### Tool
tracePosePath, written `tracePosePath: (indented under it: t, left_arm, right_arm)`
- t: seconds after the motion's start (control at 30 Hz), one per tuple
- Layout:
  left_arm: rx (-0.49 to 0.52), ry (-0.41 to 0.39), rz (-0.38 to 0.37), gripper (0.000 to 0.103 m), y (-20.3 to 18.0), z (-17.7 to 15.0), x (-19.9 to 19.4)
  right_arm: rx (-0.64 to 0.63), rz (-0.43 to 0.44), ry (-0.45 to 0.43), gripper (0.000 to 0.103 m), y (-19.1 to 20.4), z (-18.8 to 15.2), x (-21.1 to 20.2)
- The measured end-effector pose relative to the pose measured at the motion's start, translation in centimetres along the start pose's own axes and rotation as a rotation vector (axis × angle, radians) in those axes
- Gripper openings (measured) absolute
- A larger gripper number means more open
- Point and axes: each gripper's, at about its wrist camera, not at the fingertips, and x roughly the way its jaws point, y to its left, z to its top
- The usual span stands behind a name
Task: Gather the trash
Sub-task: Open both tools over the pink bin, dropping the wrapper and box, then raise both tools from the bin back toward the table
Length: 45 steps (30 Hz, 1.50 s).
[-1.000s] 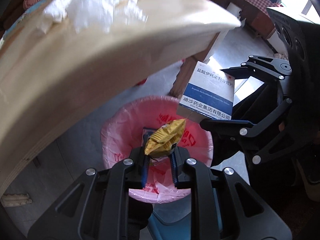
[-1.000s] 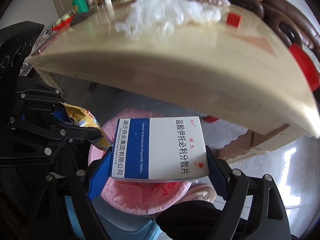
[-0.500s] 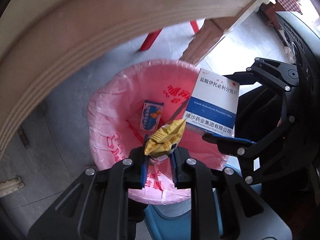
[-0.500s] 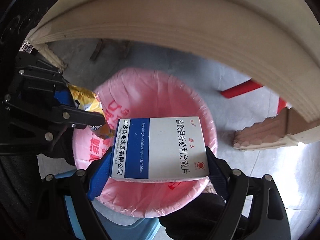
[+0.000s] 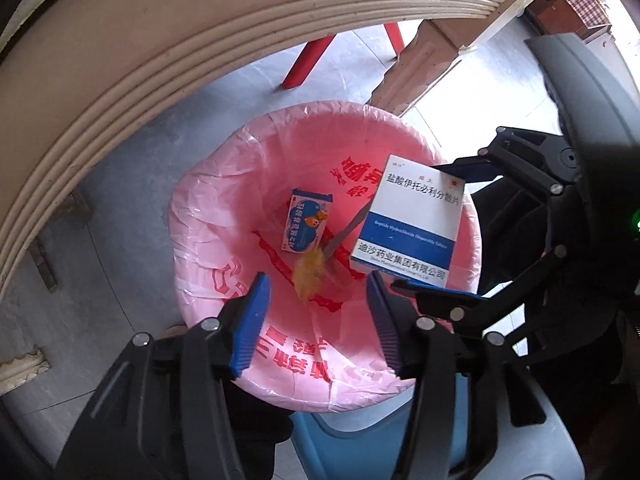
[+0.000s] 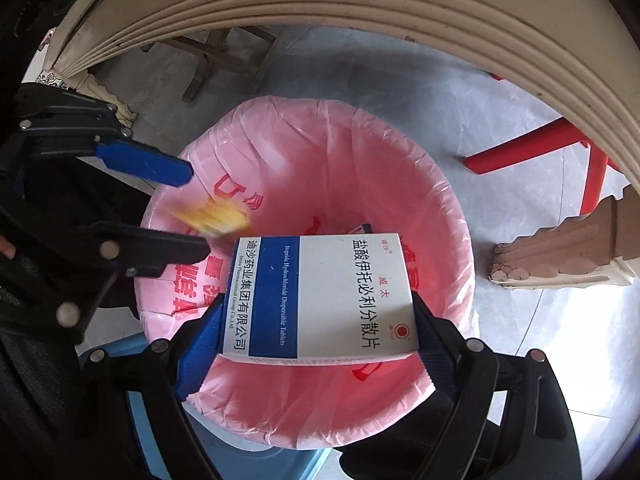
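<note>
A bin lined with a pink bag (image 5: 208, 216) (image 6: 440, 200) stands on the floor below both grippers. My left gripper (image 5: 318, 300) is open above it, and a yellow wrapper (image 5: 308, 276) (image 6: 212, 218) is blurred in mid-fall between its fingers. My right gripper (image 6: 316, 328) is shut on a white and blue medicine box (image 6: 320, 296) (image 5: 412, 228) and holds it over the bin. A small blue carton (image 5: 306, 224) lies at the bottom of the bag.
The cream table edge (image 5: 160, 60) (image 6: 360, 12) curves overhead. A red stool leg (image 5: 306, 60) (image 6: 532, 148) and a carved table leg (image 6: 560, 252) stand beside the bin. A blue stool (image 5: 360, 440) sits under the bin.
My left gripper has opened and let go of the yellow wrapper, which drops into the bin. Both grippers have lowered from table level to just over the bin.
</note>
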Motion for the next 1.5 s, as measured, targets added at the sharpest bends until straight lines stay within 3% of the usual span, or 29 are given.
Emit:
tracePosePath:
  t: [0.1,0.47,0.63,0.67,0.8,1.17,1.33,1.5]
  left_arm:
    - [-0.010,-0.004,0.013,0.057,0.1,0.0,-0.2]
    - [-0.015,-0.021,0.014,0.058,0.1,0.3,-0.9]
    - [-0.025,-0.036,0.003,0.058,0.3,0.2,-1.6]
    - [-0.026,-0.039,0.003,0.058,0.3,0.2,-1.6]
    - [-0.023,-0.040,-0.001,0.058,0.1,0.1,-1.7]
    - [-0.016,-0.067,0.032,0.058,-0.4,0.2,-2.6]
    - [-0.025,-0.125,0.056,0.058,-1.0,-0.7,-5.9]
    - [-0.044,-0.235,0.100,0.062,-1.8,-2.0,-12.5]
  right_arm:
    - [-0.010,-0.010,0.010,0.084,0.2,0.0,0.3]
    - [-0.052,-0.018,0.023,0.085,1.1,-0.1,0.5]
    - [0.074,0.075,-0.007,0.085,-0.4,-0.2,0.4]
    - [0.082,0.062,-0.023,0.094,-0.6,-0.2,0.2]
    - [0.075,0.054,-0.092,0.096,-0.6,0.0,-0.8]
    - [0.049,0.087,-0.134,0.096,-0.2,0.1,-2.5]
    - [0.072,0.048,-0.155,0.096,-0.4,-0.1,-4.9]
    - [0.104,0.044,-0.256,0.096,-0.6,0.0,-9.7]
